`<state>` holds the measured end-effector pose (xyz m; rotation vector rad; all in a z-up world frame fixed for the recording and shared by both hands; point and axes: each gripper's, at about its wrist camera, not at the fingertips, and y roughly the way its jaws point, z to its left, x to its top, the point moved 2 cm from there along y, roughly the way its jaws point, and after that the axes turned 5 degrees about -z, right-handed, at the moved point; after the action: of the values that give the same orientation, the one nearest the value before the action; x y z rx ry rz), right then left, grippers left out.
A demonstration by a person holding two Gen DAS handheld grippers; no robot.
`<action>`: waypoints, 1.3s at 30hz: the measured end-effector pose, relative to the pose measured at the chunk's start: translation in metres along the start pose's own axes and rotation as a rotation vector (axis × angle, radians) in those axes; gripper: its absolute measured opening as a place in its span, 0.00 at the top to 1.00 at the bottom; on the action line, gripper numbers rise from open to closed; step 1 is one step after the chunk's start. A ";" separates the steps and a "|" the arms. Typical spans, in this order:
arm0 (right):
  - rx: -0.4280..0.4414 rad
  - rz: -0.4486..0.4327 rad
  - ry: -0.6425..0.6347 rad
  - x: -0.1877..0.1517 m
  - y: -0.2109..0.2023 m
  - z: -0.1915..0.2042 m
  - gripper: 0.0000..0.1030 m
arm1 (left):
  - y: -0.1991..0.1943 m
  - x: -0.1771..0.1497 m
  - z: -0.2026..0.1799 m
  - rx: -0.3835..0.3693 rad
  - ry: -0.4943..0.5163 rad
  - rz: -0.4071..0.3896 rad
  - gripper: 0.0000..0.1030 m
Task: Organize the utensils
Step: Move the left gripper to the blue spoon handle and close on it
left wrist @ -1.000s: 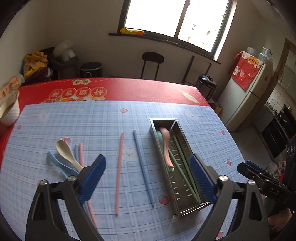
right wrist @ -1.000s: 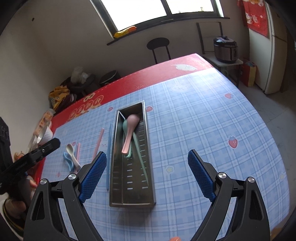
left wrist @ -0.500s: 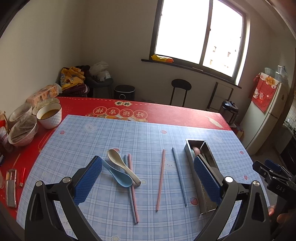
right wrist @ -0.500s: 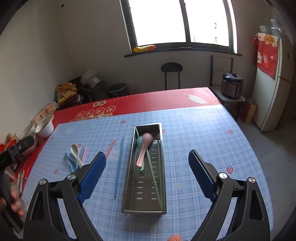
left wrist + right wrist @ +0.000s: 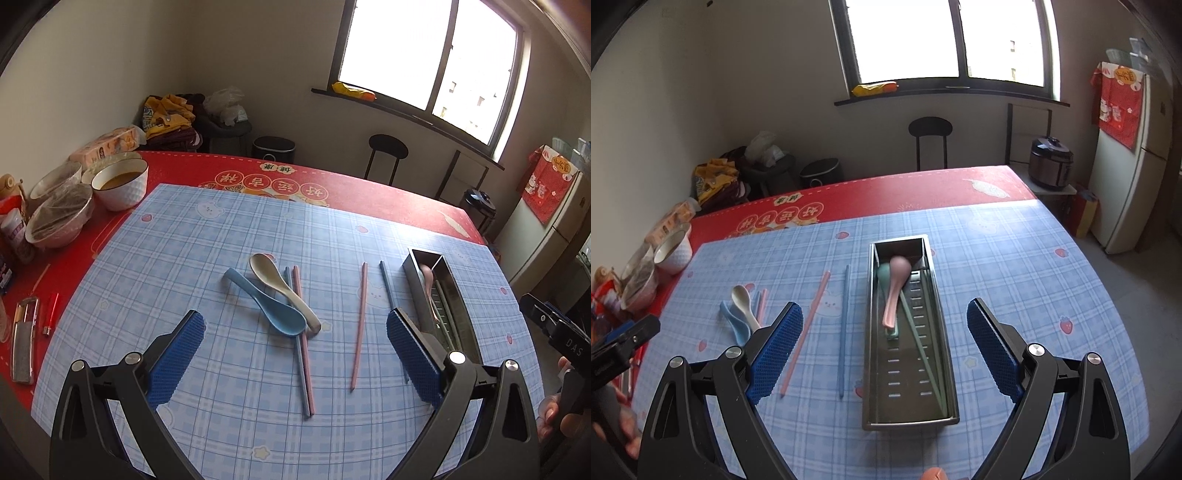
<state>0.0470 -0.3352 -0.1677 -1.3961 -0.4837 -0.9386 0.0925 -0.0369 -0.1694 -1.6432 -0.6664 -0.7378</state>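
Both grippers are hanging above the table with jaws spread wide, gripping nothing. The left gripper (image 5: 295,354) is facing the blue spoon (image 5: 271,306) and beige spoon (image 5: 282,286), which are lying crossed on a pink-and-blue chopstick pair (image 5: 303,347). A lone pink chopstick (image 5: 359,325) and a blue chopstick (image 5: 844,328) are lying between them and the tray (image 5: 871,350). The right gripper (image 5: 884,352) is looking into that tray, where a pink spoon (image 5: 894,291) is sitting over a green spoon (image 5: 884,275) beside green chopsticks (image 5: 919,350).
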 end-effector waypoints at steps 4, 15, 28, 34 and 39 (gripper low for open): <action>-0.014 0.040 0.002 -0.008 0.012 0.005 0.15 | 0.010 -0.004 0.013 0.033 -0.021 0.024 0.06; -0.014 0.122 0.029 -0.025 0.040 0.013 0.15 | 0.076 -0.028 0.059 -0.050 -0.207 0.273 0.57; -0.079 0.194 0.063 -0.044 0.061 0.013 0.15 | 0.169 -0.023 0.077 -0.126 -0.273 0.398 0.82; -0.088 0.203 0.040 -0.045 0.064 0.019 0.15 | 0.190 -0.017 0.085 -0.119 -0.302 0.406 0.82; -0.099 0.208 0.044 -0.045 0.066 0.018 0.15 | 0.201 -0.012 0.085 -0.140 -0.304 0.407 0.82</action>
<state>0.0768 -0.3115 -0.2401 -1.4803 -0.2558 -0.8309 0.2469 0.0098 -0.3164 -1.9642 -0.4735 -0.2461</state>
